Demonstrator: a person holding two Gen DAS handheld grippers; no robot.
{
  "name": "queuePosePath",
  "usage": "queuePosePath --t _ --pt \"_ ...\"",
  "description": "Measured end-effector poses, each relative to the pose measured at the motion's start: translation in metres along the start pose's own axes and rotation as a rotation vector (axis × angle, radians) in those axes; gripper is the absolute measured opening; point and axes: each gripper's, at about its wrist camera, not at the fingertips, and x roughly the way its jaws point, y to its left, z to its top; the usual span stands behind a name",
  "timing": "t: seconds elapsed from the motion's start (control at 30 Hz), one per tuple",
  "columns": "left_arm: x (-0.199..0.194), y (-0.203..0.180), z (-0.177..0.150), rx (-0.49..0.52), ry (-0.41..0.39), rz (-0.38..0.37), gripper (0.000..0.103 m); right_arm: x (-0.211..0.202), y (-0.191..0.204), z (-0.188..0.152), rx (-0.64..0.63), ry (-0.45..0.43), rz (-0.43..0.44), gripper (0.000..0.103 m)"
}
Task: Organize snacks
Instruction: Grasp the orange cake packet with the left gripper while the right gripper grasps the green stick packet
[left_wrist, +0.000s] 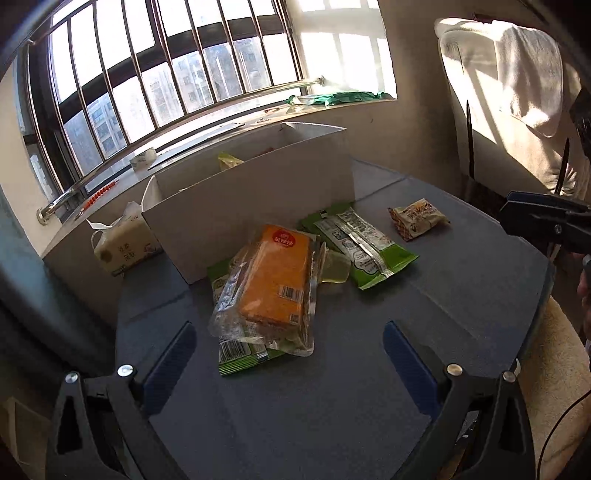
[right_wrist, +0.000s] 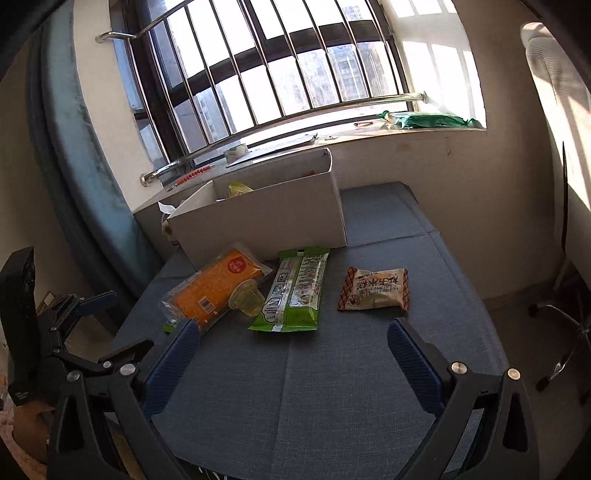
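Barcode (left_wrist: 290, 293) on orange packet (left_wrist: 275, 280); other print unreadable.

orange packet (left_wrist: 275, 275): barcode and round red seal, characters too small to read
beige snack packet (right_wrist: 373, 290): large Chinese characters, unclear
green packet (right_wrist: 293, 291): illegible fine print

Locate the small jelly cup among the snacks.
In the right wrist view, the jelly cup sits left of centre, wedged between the orange cake pack and the green packet.
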Motion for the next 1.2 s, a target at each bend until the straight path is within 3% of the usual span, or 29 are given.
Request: queuePosePath --t 0.17,0.43,0.5,0.57,0.67,0.83,0.93,1.07,1.13,1.2 --pt "0.042 -0.008 0.014 0.137 0.07 0.051 0.103 -0.002 -0.006 -0.001 0.014 0.001 -0.002 0.103" --pt "0.1 0.002 0.024 0.186 0.193 0.027 0.103 0.0 -0.006 -0.005 0.016 0.017 0.0 0.103" --pt "0.105 0.009 0.023 0.163 0.204 -0.002 0.098 0.003 -0.006 -0.006 0.018 0.028 0.003 0.103" --pt "0.105 0.021 0.023 0.093 0.219 -0.055 0.071 0.004 -0.006 -0.007 0.017 0.037 0.0 0.103" --pt "0.097 0.032 0.02 0.036 0.201 -0.102 0.063 0.007 -0.006 -0.009 0.023 0.044 0.003 0.103" --pt "0.061 0.056 0.009 -0.093 0.109 -0.146 0.058 0.017 -0.005 -0.013 0.034 0.077 0.007 0.103" --pt "0.027 0.071 0.003 -0.181 0.037 -0.182 0.022 0.027 -0.003 -0.011 0.029 0.093 -0.006 0.103" --pt "0.007 0.084 -0.004 -0.238 0.017 -0.207 0.022 0.054 -0.005 -0.002 0.05 0.145 -0.023 0.103" --pt "0.011 0.09 -0.012 -0.298 0.038 -0.27 0.022 0.07 -0.006 0.004 0.043 0.165 -0.024 0.103" --pt "0.013 0.088 -0.016 -0.306 0.06 -0.271 0.029 0.087 -0.005 0.013 0.006 0.19 -0.054 0.103"
